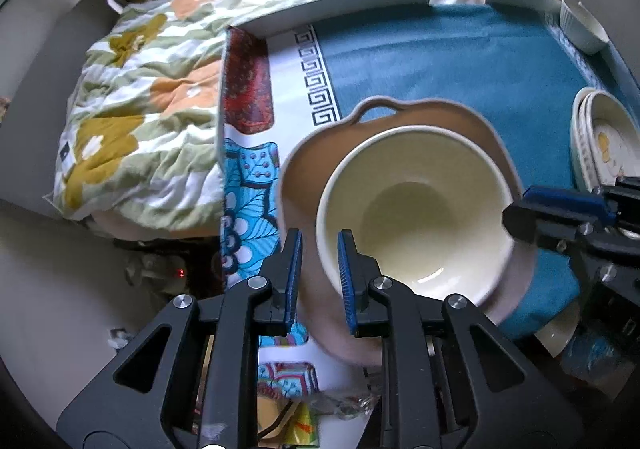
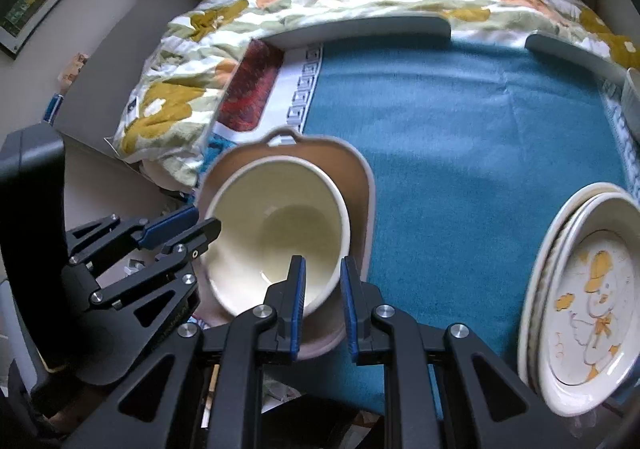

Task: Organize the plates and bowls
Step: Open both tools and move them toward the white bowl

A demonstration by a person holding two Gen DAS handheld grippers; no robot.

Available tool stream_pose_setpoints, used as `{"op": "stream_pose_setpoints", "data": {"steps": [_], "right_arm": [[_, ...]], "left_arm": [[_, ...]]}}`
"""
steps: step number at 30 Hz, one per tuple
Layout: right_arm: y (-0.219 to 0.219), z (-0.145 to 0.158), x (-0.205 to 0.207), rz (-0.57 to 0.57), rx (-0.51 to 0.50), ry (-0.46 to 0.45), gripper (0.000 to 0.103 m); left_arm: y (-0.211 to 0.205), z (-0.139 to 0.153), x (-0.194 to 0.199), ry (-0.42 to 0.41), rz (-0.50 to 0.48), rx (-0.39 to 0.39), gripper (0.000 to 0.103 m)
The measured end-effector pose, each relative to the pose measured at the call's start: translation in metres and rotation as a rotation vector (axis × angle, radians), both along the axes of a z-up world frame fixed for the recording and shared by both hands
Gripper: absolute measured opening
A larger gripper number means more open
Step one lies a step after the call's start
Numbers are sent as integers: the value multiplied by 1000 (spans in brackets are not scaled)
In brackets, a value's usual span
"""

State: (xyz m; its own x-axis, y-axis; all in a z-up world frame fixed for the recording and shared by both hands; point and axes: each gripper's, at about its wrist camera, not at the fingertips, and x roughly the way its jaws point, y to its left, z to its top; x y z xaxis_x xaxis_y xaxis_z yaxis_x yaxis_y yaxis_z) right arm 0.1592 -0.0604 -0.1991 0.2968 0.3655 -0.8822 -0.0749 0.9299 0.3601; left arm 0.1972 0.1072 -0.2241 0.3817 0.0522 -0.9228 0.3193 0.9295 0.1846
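A cream bowl (image 1: 416, 209) (image 2: 280, 233) sits inside a tan dish (image 1: 308, 169) (image 2: 356, 185) that has a loop handle on its far side, at the left end of the blue cloth (image 2: 460, 137). My right gripper (image 2: 323, 260) (image 1: 516, 209) is shut on the bowl's right rim, one finger inside and one outside. My left gripper (image 1: 320, 235) (image 2: 208, 219) is at the opposite rim. Its pads stand a narrow gap apart with the rim between them, and a sliver of the dish shows beside the outer pad.
A stack of plates (image 2: 580, 309) (image 1: 604, 141) with a duck drawing lies at the right. A white ribbed bowl (image 1: 582, 25) stands at the far right corner. Grey tray rims (image 1: 360, 5) border the far edge, with a floral quilt (image 1: 140, 101) behind and to the left.
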Motion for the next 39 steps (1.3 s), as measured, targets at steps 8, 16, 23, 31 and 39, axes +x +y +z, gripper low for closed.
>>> {"op": "stream_pose_setpoints", "data": {"steps": [8, 16, 23, 31, 39], "right_arm": [[-69, 95, -28, -108, 43, -202, 16], [-161, 129, -63, -220, 20, -309, 27], [-268, 128, -71, -318, 0, -310, 94], [-374, 114, -69, -446, -27, -268, 94], [-417, 54, -20, -574, 96, -137, 85]], "left_arm": [[-4, 108, -26, -187, 1, -170, 16], [-91, 163, -48, -347, -148, -292, 103], [-194, 169, -20, -253, -195, -390, 103], [-311, 148, 19, -165, -241, -440, 103], [-391, 91, 88, -17, -334, -415, 77]]}}
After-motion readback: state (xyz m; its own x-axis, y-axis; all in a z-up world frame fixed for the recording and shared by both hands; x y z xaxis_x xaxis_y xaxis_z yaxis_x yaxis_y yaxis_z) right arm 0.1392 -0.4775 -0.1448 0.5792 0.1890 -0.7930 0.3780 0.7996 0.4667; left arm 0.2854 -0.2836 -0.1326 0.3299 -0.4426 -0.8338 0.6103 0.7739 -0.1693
